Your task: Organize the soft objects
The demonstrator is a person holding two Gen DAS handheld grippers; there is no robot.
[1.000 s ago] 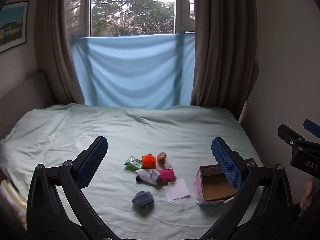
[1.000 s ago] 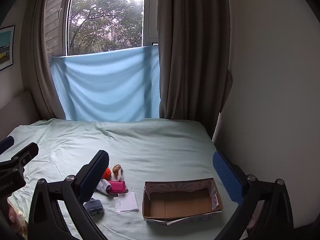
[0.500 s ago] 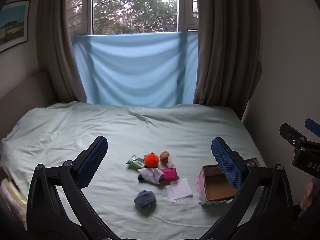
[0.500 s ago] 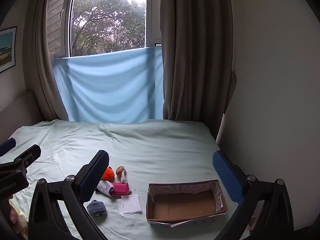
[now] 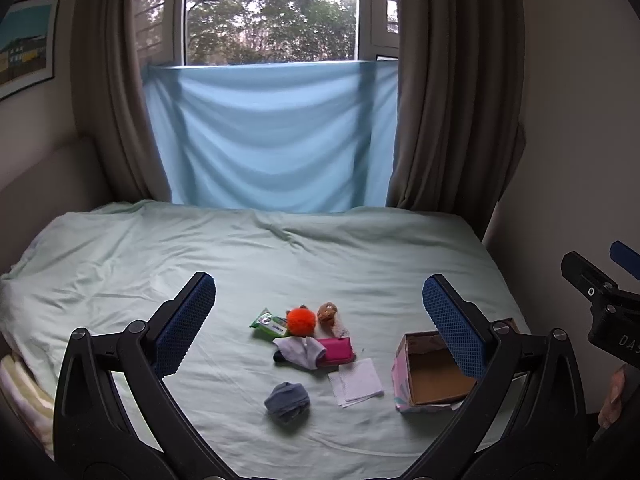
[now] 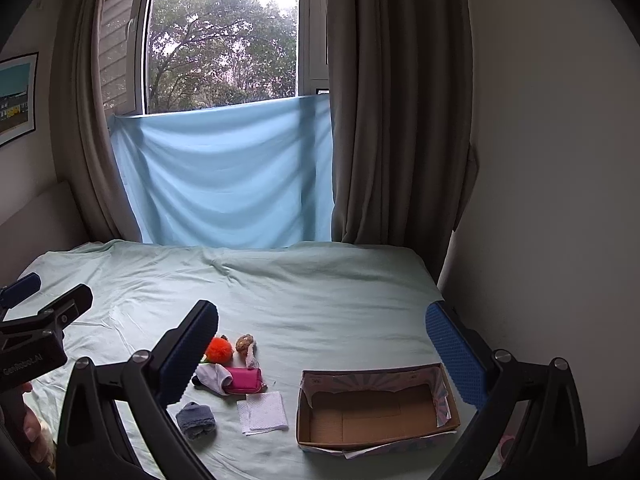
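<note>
A small pile lies on the pale green bed: a green wipes pack (image 5: 267, 323), an orange pompom (image 5: 301, 321), a small brown plush (image 5: 327, 313), a white sock (image 5: 299, 351), a pink pouch (image 5: 338, 351), white tissue sheets (image 5: 356, 380) and a grey-blue rolled sock (image 5: 287, 400). An empty cardboard box (image 5: 430, 376) stands to their right. My left gripper (image 5: 320, 320) is open, held above the bed short of the pile. My right gripper (image 6: 324, 354) is open, held above the bed short of the box (image 6: 374, 412).
The bed (image 5: 320, 256) reaches back to a window with a blue cloth (image 5: 272, 136) and brown curtains. A wall (image 6: 552, 160) runs close along the bed's right edge. Folded towels (image 5: 20, 392) lie at the bed's near left corner.
Both grippers have risen and pulled back slightly, so the pile and box sit lower and farther in view. Nothing on the bed has moved.
</note>
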